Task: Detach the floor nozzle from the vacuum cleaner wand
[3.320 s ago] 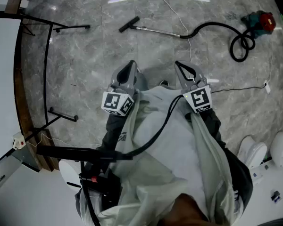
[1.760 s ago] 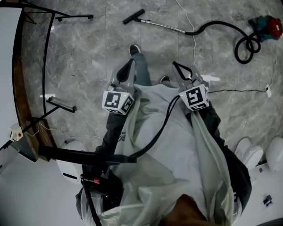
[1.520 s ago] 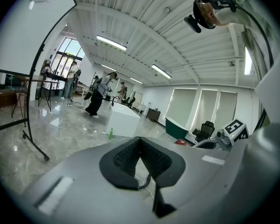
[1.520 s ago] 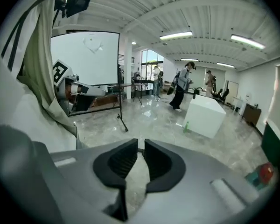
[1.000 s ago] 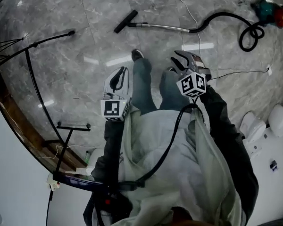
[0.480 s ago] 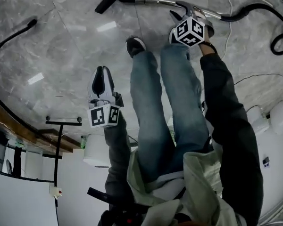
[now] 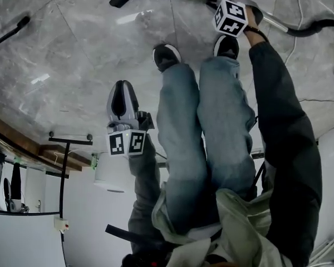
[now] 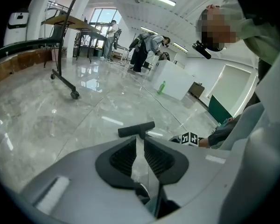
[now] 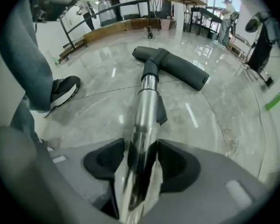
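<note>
Right gripper (image 9: 141,149): the jaws have just been opening and now stand spread on either side of the wand (image 9: 147,101), which runs between them; no firm pinch is evident. In the right gripper view the wand's long axis runs from these jaws to 12 o'clock and ends at the nozzle (image 9: 171,65). The nozzle's bar lies crosswise, roughly 10 to 4 o'clock, flat on the floor (image 9: 98,106). Left gripper (image 8: 140,143): the jaws have just opened a little, to a narrow slit only, with nothing between them. In the left gripper view the nozzle lies dead ahead at 12 o'clock, well apart from the tips. In the head view this gripper hangs beside the person's leg (image 7: 181,127), with the nozzle at its 12 o'clock near the top edge. Assessment: the right gripper is placed at the wand. The left is free and needs to travel straight ahead to the nozzle. The pull should then follow the wand's axis.
</note>
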A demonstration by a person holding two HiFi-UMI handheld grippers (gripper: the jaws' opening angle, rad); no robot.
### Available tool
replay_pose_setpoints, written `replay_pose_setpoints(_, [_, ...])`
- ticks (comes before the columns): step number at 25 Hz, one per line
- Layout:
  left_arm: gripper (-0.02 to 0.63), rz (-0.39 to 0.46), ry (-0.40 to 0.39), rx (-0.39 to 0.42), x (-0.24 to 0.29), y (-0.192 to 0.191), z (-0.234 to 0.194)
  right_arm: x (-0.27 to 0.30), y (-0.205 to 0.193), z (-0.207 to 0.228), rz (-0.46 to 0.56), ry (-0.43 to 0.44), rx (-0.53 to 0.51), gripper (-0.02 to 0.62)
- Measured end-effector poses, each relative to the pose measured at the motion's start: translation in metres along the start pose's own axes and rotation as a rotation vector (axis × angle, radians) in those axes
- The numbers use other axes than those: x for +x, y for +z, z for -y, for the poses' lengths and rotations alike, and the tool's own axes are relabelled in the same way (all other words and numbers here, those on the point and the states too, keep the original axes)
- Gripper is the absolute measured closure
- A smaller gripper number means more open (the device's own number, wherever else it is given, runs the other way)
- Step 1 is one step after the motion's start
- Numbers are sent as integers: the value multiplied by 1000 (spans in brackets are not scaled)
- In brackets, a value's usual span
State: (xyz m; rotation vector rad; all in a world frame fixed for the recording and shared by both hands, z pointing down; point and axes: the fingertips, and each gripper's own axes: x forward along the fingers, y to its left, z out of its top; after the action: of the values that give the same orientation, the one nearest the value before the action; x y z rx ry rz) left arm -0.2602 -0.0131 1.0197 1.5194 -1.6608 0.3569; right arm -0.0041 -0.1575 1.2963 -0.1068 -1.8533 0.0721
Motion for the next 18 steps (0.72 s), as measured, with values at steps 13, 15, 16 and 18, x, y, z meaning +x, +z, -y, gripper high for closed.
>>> replay_pose_setpoints(13, [313, 3, -536, -313, 13, 44, 153, -211, 44, -79, 28, 276, 147, 425])
replay_pose_setpoints(15, [258, 11, -631, -304, 10, 73, 191, -260, 49, -98, 18, 292, 102, 425])
replay_pose_setpoints(16, [223, 15, -657, -278, 9, 87, 208, -283, 53, -107, 23, 304, 82, 425])
replay_pose_setpoints(18, [193, 57, -698, -244, 3, 116, 237, -326, 58, -122, 42, 339, 54, 425])
